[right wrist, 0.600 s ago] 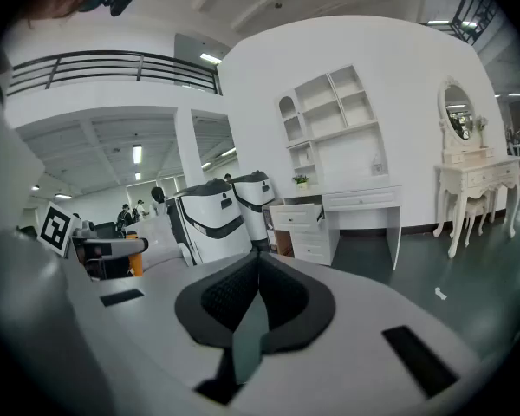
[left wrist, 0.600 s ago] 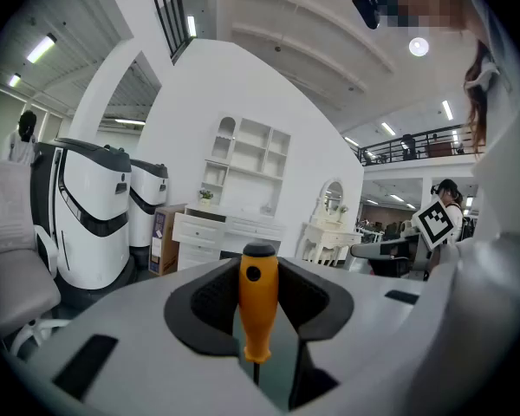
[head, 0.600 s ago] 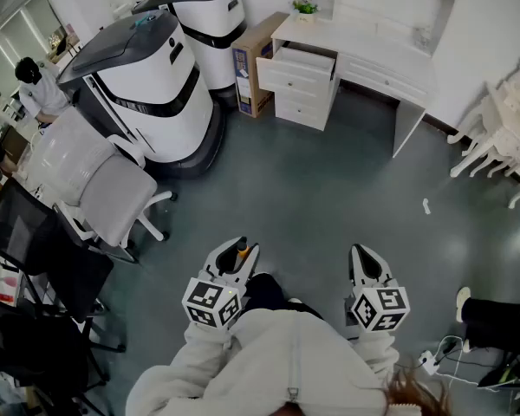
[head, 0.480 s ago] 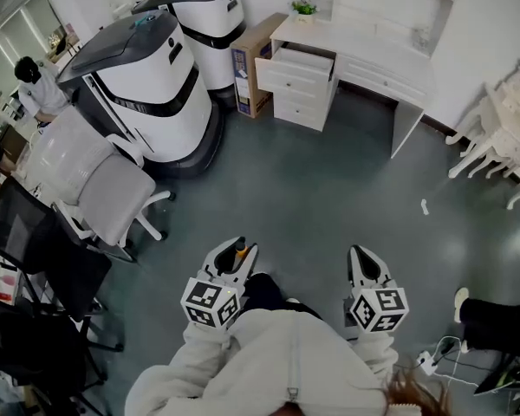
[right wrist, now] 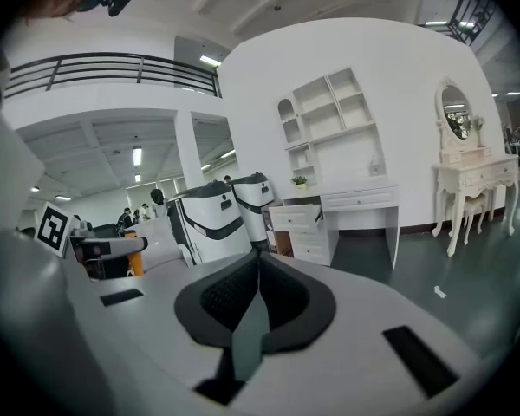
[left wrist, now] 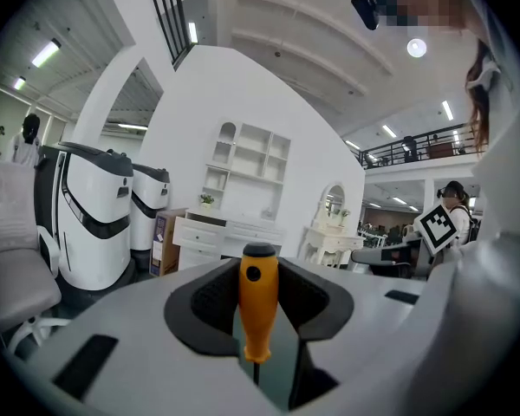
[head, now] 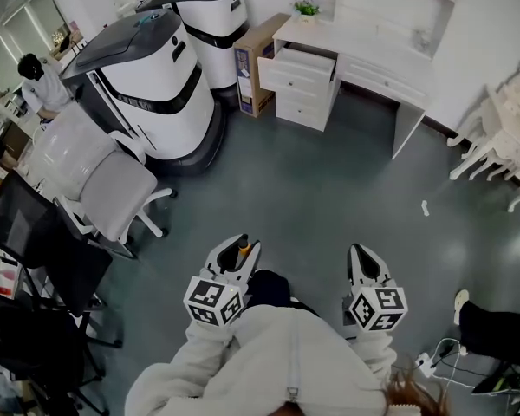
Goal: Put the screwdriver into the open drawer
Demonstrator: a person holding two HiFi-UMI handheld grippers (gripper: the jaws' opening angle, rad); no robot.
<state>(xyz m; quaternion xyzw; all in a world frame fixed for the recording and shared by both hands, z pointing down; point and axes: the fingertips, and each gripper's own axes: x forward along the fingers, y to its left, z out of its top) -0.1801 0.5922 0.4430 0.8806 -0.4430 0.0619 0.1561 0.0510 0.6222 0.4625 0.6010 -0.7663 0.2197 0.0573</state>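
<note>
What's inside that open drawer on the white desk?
The open drawer shows only a dark, shadowed interior; nothing can be made out in it. Its back part is covered by the desk top.

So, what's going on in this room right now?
A person stands on the grey floor with tongs in each hand. The left tongs grip an orange-handled screwdriver upright; the right tongs are shut and empty. The white desk with its open drawer is across the room, so the screwdriver is not yet put away.
</note>
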